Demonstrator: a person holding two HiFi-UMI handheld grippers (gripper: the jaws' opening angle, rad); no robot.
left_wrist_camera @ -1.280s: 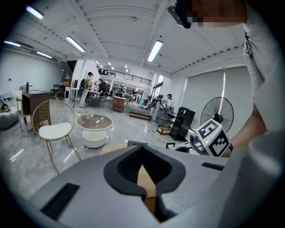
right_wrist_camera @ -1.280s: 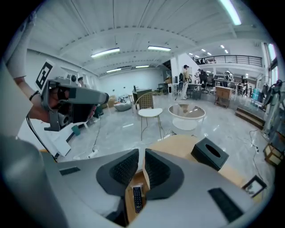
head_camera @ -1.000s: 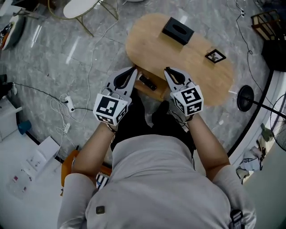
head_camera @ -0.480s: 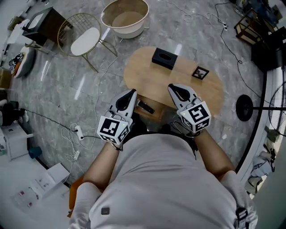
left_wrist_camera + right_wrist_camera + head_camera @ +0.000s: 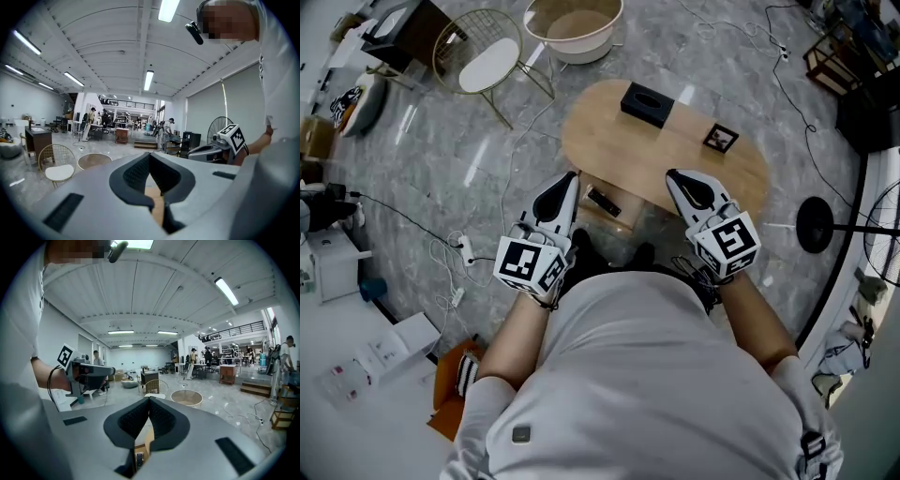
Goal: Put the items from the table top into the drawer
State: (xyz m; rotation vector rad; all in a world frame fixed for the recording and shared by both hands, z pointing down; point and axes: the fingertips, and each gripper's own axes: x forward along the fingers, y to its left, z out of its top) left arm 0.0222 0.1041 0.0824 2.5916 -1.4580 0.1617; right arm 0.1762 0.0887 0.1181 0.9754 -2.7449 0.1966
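Head view: left gripper [image 5: 572, 178] and right gripper [image 5: 673, 176] hovered pinched closed, empty, above the open drawer [image 5: 619, 216] that held a slim black item [image 5: 602, 200]. A black box [image 5: 647, 104] and small framed square [image 5: 721, 139] sat on the table [image 5: 609, 150]; the next pick likely needed jaws opened over the box.

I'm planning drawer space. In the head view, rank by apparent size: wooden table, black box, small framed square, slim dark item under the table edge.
1. wooden table
2. black box
3. framed square and slim dark item: about alike; the item sits lower, so unranked.
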